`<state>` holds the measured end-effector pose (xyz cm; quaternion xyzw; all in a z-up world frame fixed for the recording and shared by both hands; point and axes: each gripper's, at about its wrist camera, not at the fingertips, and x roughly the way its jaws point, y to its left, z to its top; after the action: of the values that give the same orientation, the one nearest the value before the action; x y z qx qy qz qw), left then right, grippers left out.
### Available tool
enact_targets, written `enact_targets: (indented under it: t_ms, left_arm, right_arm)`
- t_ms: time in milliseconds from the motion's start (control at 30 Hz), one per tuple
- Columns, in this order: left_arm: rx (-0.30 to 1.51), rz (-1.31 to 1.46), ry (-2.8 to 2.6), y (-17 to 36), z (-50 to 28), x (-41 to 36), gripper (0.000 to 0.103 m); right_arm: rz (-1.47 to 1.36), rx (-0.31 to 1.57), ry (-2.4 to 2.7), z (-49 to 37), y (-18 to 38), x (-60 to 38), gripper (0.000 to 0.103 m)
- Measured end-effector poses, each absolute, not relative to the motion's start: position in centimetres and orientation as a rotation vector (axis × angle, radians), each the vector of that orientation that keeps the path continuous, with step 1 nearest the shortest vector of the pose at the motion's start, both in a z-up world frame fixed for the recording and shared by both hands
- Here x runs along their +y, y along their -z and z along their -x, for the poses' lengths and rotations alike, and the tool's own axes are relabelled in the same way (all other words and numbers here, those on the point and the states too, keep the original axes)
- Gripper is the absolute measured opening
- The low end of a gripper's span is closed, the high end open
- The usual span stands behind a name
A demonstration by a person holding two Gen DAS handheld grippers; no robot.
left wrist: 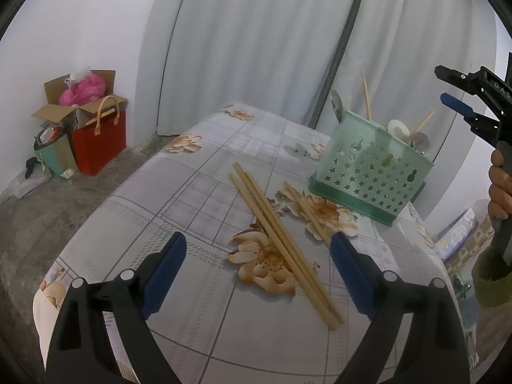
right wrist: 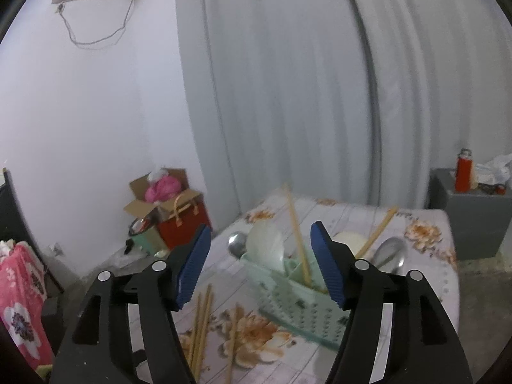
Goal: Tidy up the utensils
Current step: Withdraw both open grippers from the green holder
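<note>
Sitting in the far left corner against the white wall are an open cardboard box (left wrist: 80,96) with a pink bag in it, a red gift bag (left wrist: 99,140) and a smaller teal bag (left wrist: 56,156). Moving rightward, the left gripper (left wrist: 257,252) is hovering low over the floral tablecloth (left wrist: 179,198) with its blue pads spread wide and nothing between them. Lying on the cloth just ahead of it are two long wooden chopsticks (left wrist: 281,240) side by side, running diagonally across an orange flower print, and one more single chopstick (left wrist: 305,211) is lying a little to their right, nearer the holder. Standing further right and back on the table is the mint-green utensil holder (left wrist: 371,172), its wall punched with star holes; it is already holding a metal spoon (left wrist: 336,102), two upright chopsticks (left wrist: 366,96) leaning at different angles, and pale ceramic spoons (left wrist: 398,128). At the far right the right gripper (right wrist: 260,262) is hanging above the holder, gripped by a person's hand (left wrist: 499,188); its jaws are parted, pinching nothing, with one standing chopstick (right wrist: 297,240) showing in the gap, untouched by the pads
</note>
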<state>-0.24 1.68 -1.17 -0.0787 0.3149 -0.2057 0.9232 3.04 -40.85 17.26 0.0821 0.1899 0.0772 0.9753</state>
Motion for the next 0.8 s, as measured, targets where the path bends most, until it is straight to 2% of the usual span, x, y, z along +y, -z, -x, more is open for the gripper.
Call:
enact_targets:
  t_ms: [800]
  left_arm:
    - [0.669, 0.192, 0.38, 1.6, 0.2, 2.8, 0.093]
  right_arm:
    - [-0.153, 0.614, -0.229, -5.1, -13.4, -36.9, 0.066]
